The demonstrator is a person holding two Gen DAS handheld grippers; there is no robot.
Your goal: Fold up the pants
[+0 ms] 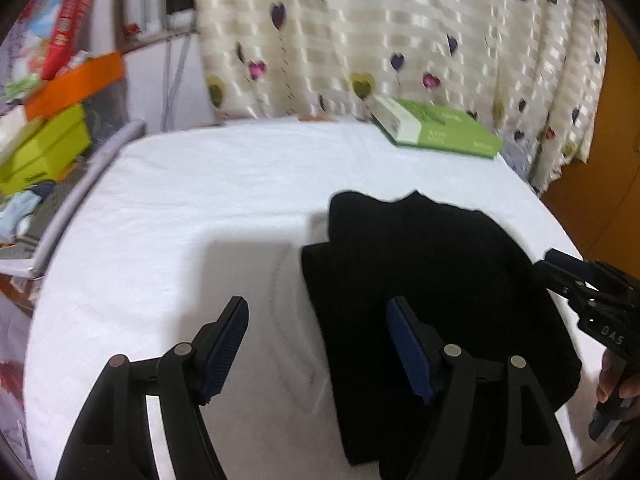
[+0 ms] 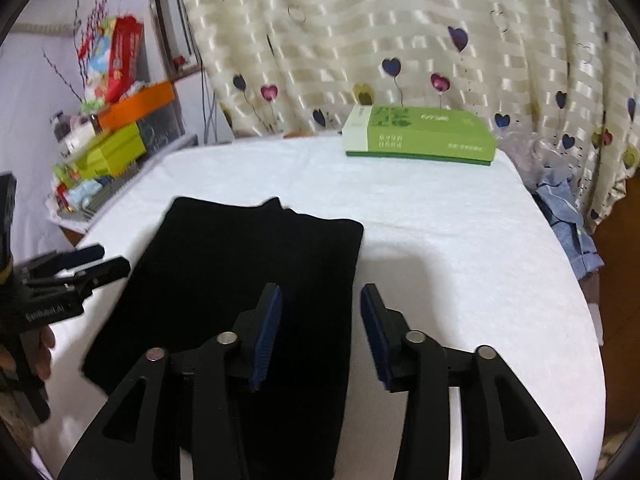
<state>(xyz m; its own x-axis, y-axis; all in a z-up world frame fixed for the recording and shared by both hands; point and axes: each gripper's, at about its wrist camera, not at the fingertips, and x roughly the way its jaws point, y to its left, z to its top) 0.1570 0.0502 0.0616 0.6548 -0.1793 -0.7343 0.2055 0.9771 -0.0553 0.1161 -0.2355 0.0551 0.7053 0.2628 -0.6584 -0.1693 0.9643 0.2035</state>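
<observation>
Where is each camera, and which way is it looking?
Left wrist: sits on the left hand-held gripper, looking down over the black pants; its jaws stand open, the right hand-held gripper at the edge.
Right wrist: sits on the right hand-held gripper, open too; the left one shows.
Both share the pants, white table, green box, curtain.

Both views are evenly lit by soft indoor light. The white surface (image 1: 200, 208) is bright, nearly washed out, with a soft grey shadow at mid-frame. Motion blur smears the curtain (image 1: 400, 40) and the boxes (image 1: 52, 136) at left. Fisheye bending curves the edges, and dark vignettes fill the corners.
</observation>
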